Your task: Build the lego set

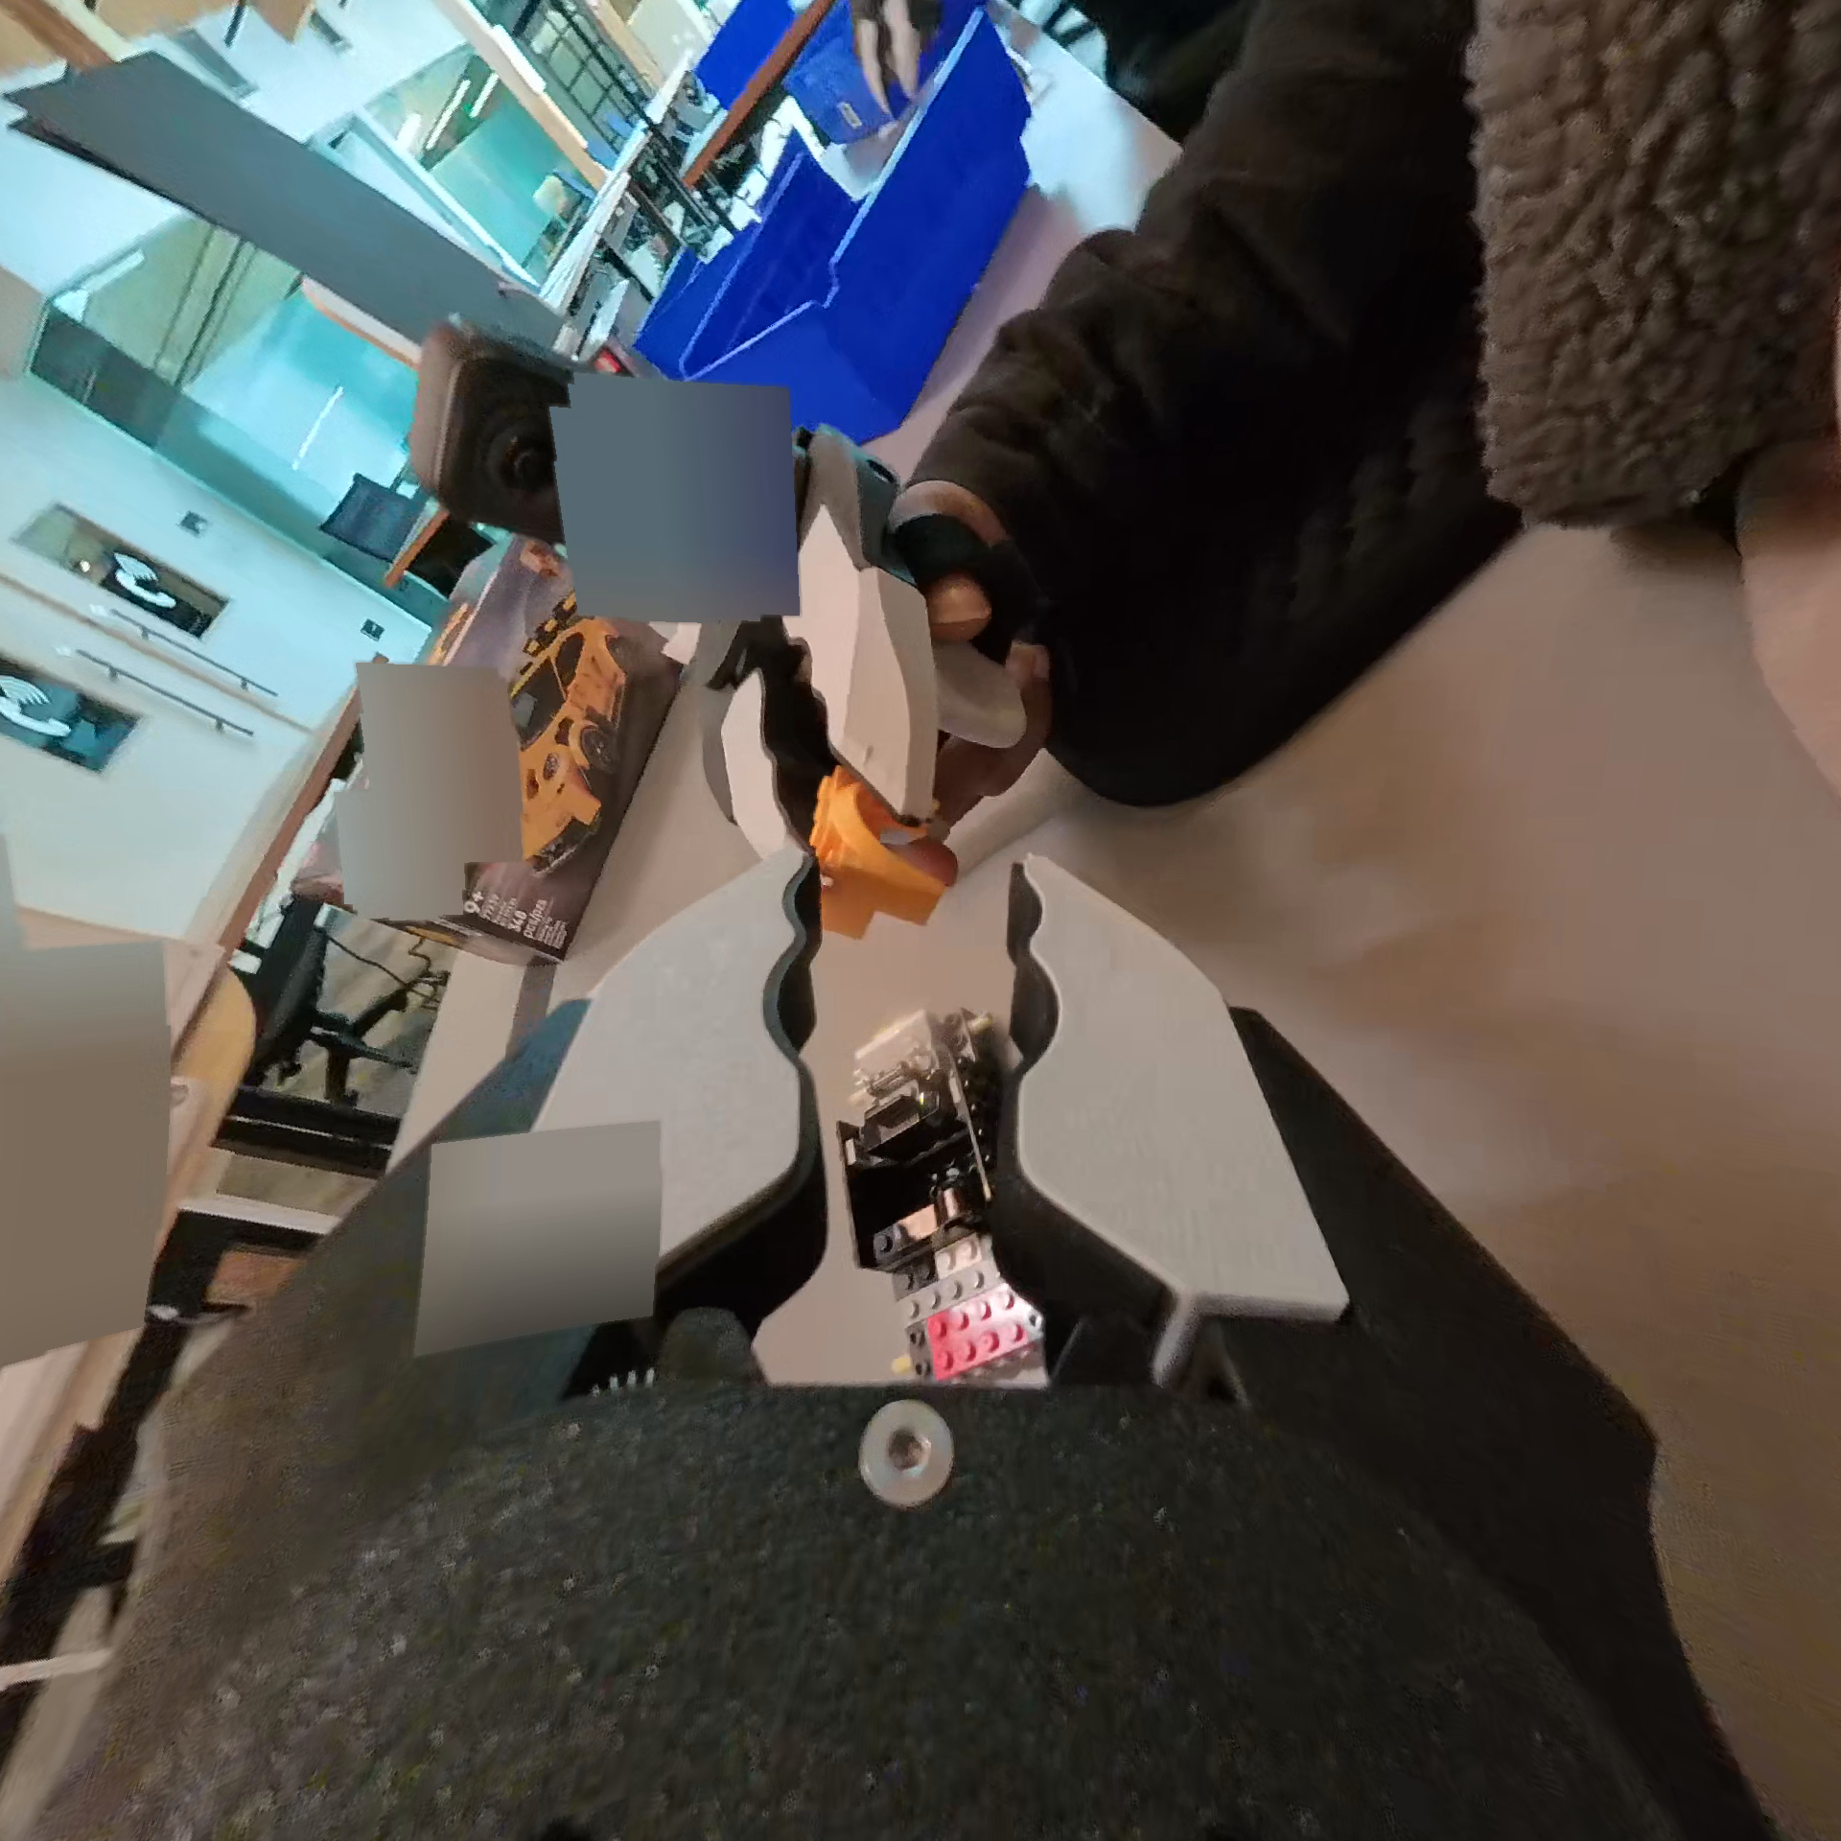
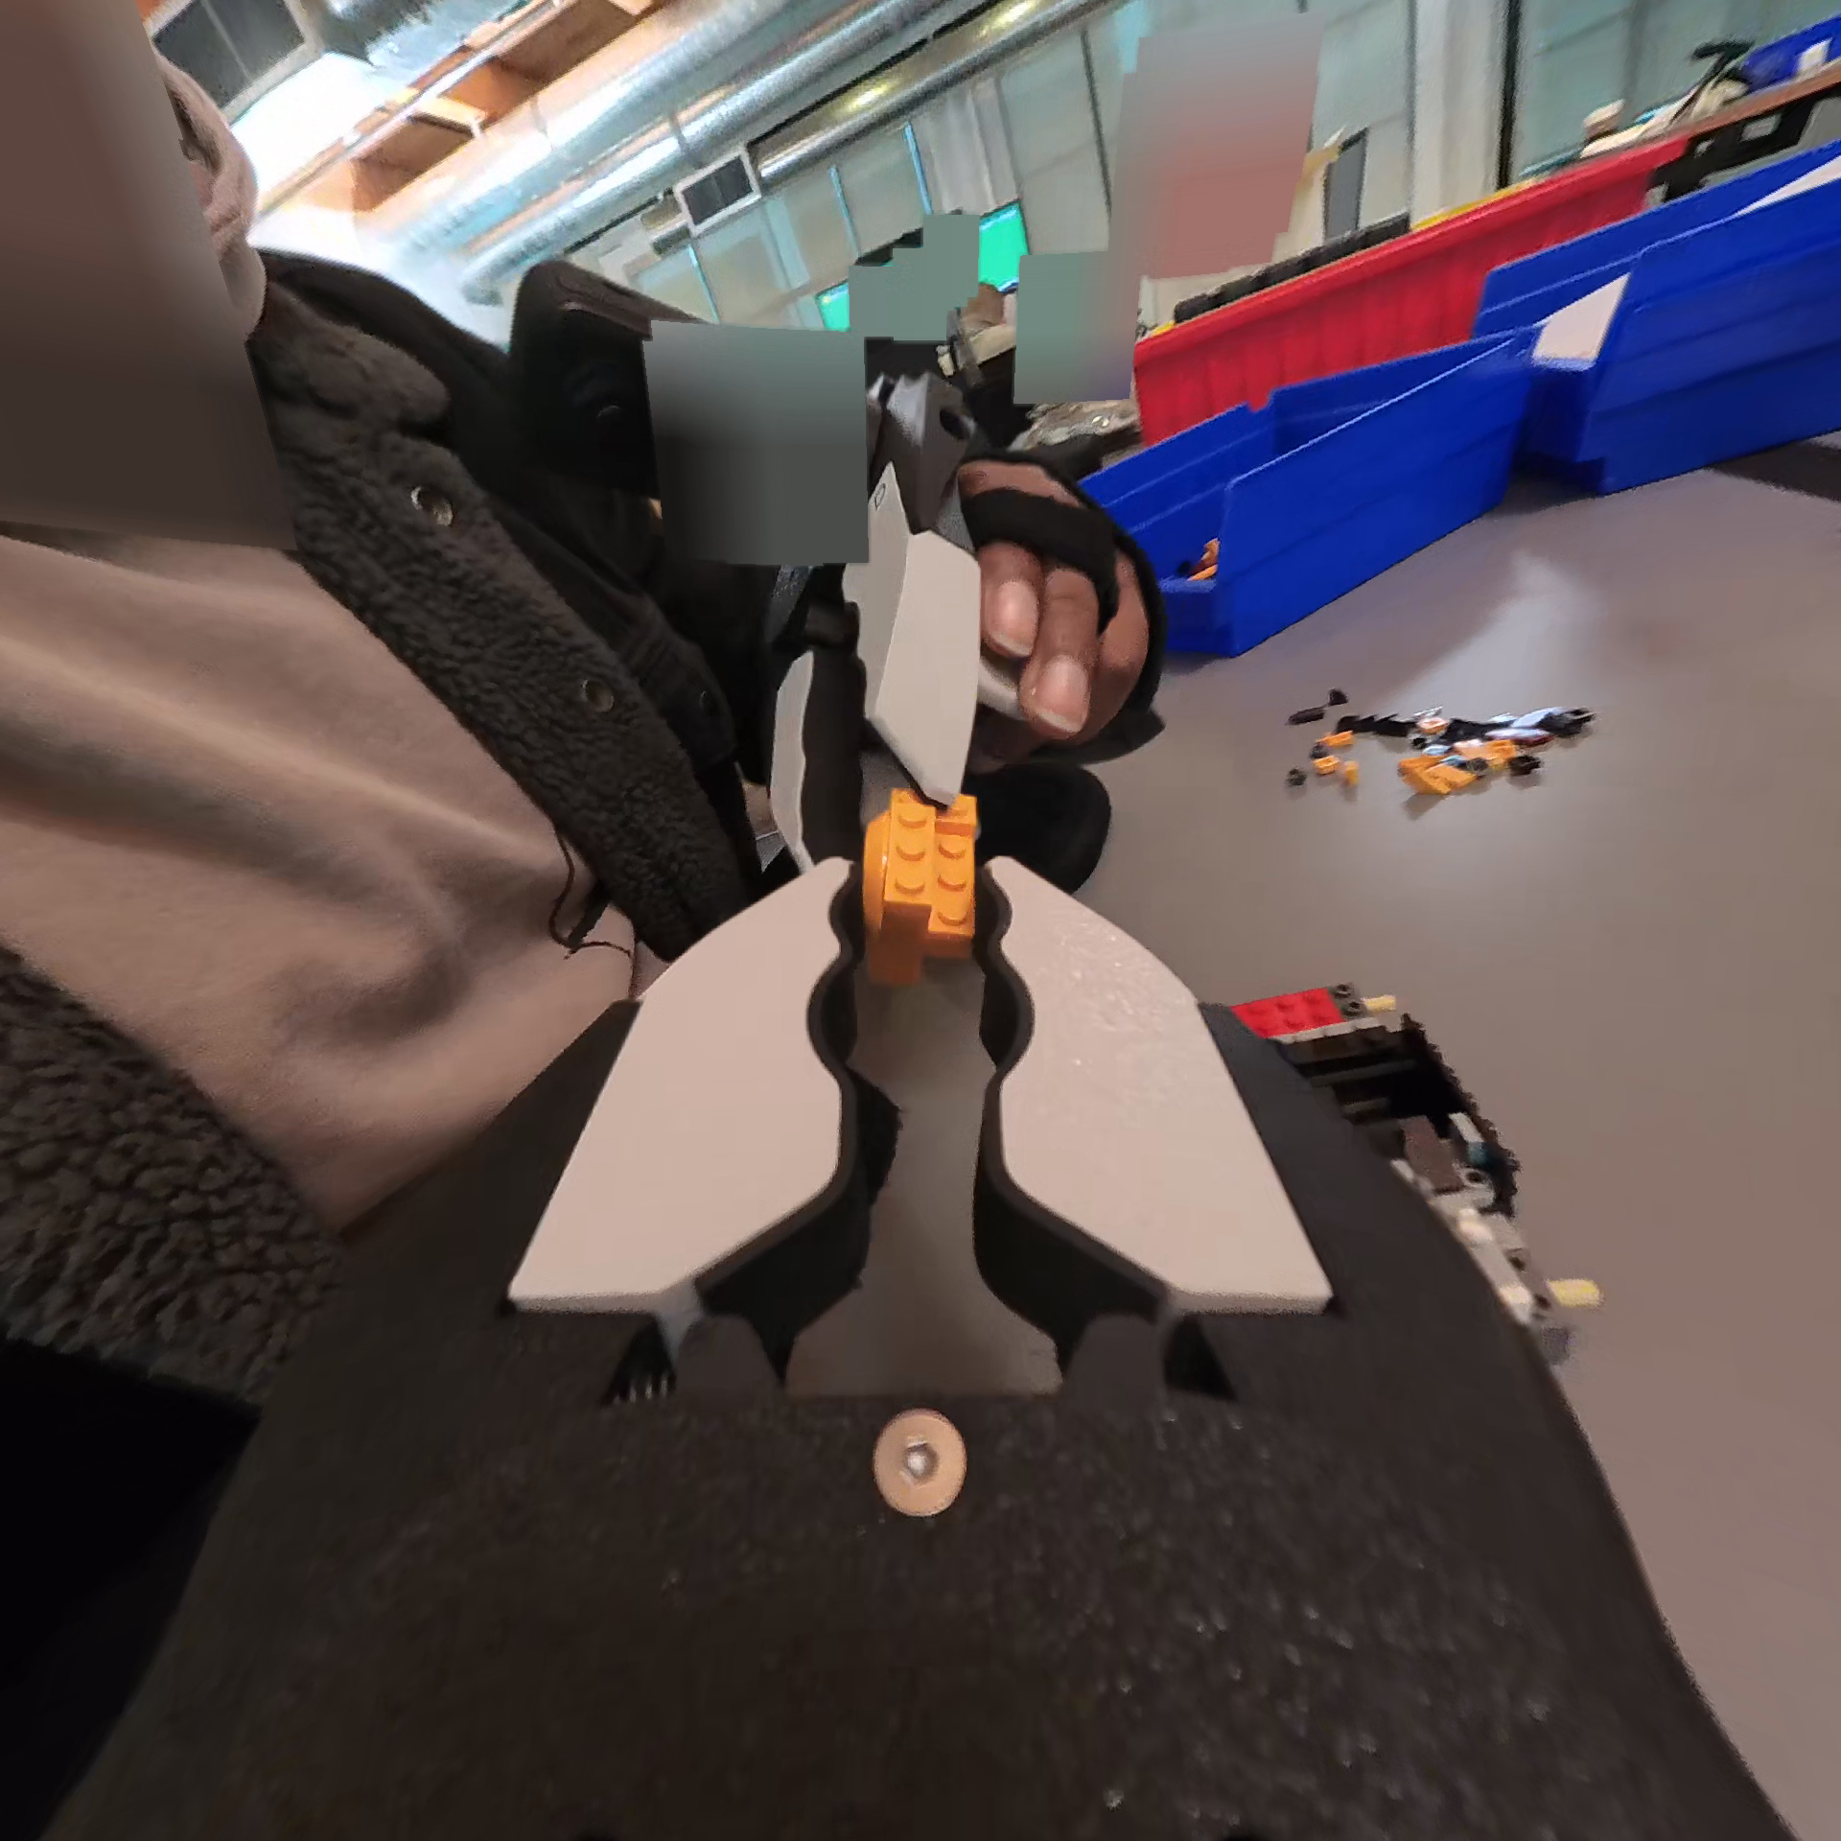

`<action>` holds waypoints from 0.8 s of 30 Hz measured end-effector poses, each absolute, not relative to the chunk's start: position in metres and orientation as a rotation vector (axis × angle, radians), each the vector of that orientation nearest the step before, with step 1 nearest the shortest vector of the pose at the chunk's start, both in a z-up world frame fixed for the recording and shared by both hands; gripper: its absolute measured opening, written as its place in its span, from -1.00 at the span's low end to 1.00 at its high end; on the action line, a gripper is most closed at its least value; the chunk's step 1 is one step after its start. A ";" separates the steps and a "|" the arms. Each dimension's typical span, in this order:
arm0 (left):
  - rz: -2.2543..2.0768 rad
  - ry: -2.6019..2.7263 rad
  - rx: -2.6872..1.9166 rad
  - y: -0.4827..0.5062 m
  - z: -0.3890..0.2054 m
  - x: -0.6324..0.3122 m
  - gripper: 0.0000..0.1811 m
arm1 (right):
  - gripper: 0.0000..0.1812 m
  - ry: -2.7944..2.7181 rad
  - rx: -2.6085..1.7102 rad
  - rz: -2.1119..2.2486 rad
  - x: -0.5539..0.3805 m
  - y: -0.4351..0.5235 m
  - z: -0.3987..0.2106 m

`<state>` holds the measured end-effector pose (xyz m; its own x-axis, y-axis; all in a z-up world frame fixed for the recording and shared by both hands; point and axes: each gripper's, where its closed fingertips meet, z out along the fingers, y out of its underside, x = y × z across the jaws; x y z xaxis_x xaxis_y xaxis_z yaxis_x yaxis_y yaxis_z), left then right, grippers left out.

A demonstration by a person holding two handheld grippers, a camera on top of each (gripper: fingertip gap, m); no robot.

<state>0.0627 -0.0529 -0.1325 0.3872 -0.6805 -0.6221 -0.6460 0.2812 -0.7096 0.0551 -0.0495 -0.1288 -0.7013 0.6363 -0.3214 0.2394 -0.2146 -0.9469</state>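
My right gripper (image 2: 921, 882) is shut on an orange Lego assembly (image 2: 921, 887), held above the grey table (image 2: 1544, 946) with its studs facing the camera. In the left wrist view the right gripper (image 1: 847, 827) holds the same orange piece (image 1: 872, 882) at its fingertips. My left gripper (image 1: 917, 877) is open, and the orange piece sits beside its left fingertip. From the right wrist view, one fingertip of the left gripper (image 2: 877, 807) touches the top of the orange piece. A black, grey and red car chassis (image 1: 921, 1176) lies on the table under the left gripper and also shows in the right wrist view (image 2: 1395, 1086).
Loose orange and black pieces (image 2: 1445, 747) lie scattered farther out on the table. Blue bins (image 2: 1395, 478) and a red bin (image 2: 1345, 319) line the far edge. The Lego set box (image 1: 568, 757) stands at the table's edge. The person's fleece jacket (image 2: 498, 598) is close by. My left and right fingertips are right by each other.
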 end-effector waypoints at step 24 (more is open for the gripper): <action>-0.808 0.602 -1.625 -0.030 -0.121 0.059 -0.79 | -0.78 -1.688 -0.975 1.774 0.052 -0.034 -0.123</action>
